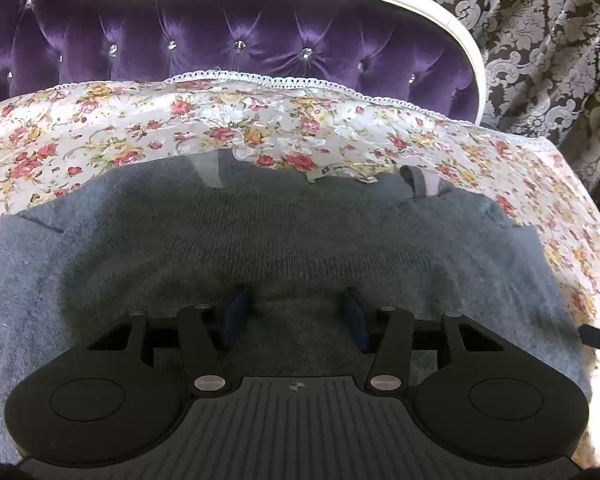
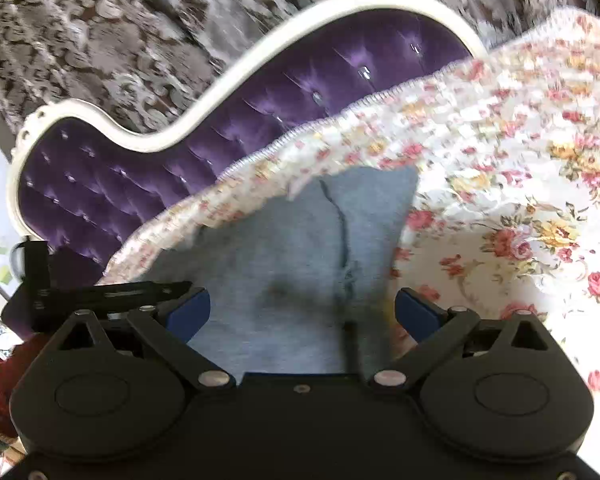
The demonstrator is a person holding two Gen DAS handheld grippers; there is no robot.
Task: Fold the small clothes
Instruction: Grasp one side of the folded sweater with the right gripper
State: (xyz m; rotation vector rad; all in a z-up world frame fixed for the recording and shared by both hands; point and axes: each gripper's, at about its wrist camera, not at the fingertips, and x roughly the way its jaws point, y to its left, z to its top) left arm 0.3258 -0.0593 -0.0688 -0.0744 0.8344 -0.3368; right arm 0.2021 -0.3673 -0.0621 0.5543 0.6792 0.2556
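The left gripper (image 1: 298,312) stands half spread, its pads sunk against the grey knit (image 1: 260,240) with a low ridge of it between them; whether they pinch it is unclear. The right gripper (image 2: 302,312) gapes wide over a knit corner (image 2: 300,248), holding nothing. The knit lies flat and rumpled on the floral cover (image 1: 80,140), before the purple headboard (image 1: 140,48) and patterned curtain (image 1: 540,40).

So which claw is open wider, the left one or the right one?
The right claw: its blue fingers stand far apart over the grey knit garment. The left claw keeps a narrower gap above the same garment.
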